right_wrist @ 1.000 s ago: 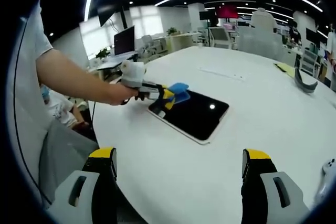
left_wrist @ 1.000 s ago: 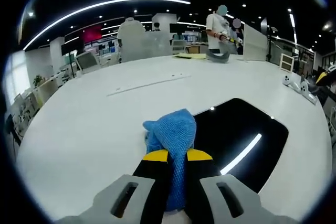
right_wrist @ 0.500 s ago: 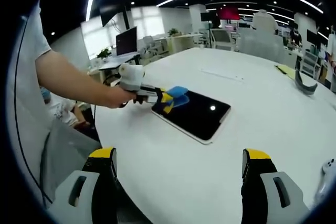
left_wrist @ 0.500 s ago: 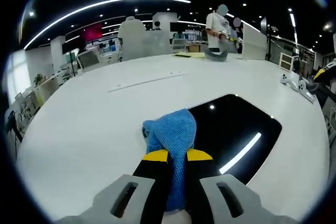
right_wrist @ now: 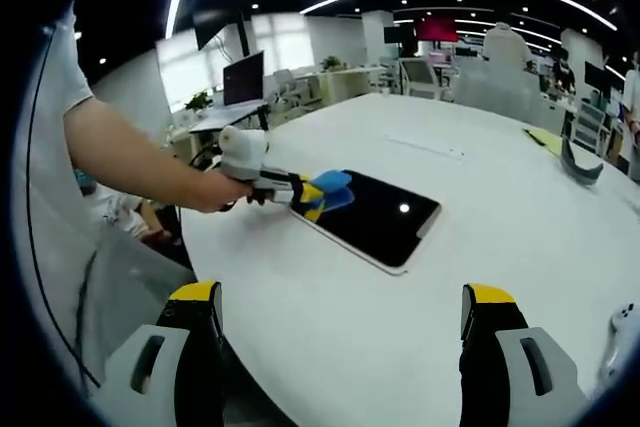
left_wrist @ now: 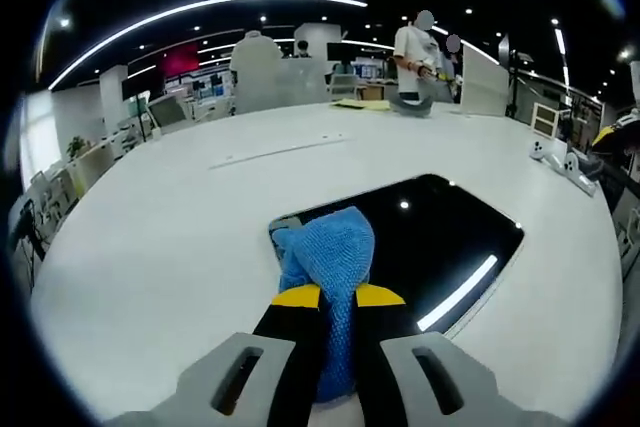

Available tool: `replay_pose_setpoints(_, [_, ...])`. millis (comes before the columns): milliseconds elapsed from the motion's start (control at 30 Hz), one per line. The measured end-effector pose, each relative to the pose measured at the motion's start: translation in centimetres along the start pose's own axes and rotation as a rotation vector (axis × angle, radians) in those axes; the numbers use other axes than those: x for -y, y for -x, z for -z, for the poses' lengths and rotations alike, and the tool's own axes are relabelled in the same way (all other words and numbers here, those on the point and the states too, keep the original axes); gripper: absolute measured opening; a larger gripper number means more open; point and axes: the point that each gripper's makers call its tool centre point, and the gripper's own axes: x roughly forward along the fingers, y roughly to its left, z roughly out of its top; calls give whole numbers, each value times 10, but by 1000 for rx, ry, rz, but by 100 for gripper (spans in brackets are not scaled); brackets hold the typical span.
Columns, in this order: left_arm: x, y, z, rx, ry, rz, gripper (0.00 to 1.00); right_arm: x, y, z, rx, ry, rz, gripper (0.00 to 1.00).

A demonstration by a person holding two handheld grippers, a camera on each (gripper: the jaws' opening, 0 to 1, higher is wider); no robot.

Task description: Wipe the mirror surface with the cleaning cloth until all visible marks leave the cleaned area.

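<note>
Mirror (left_wrist: pixel 440 247) laid flat on white bench (left_wrist: pixel 150 247), near its edge. Blue cleaning cloth (left_wrist: pixel 328 252) clamped between left gripper (left_wrist: pixel 338 296) jaws, bunched forward for wiping, pressed at mirror's near-left corner. Right gripper (right_wrist: pixel 340 327) held wide apart, empty, well back, kept clear of wiping.

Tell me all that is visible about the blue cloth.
The cloth is bright blue with a knitted, waffle-like texture, bunched into a soft wad. The left gripper is shut on it, its yellow-tipped jaws pinching the lower part. The free end bulges forward over the near corner of the dark mirror, which lies flat on the white table; contact cannot be confirmed.
</note>
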Motion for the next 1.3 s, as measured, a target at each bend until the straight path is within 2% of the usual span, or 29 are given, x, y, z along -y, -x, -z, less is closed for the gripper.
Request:
replay_pose_setpoints(700, [11,21,12,-12,-1,-7,7,-8,15,-1,14,26,11,100])
replay_pose_setpoints(1300, [8,20,16,-13,2,-19,7,-6,23,4,18,15,19,100])
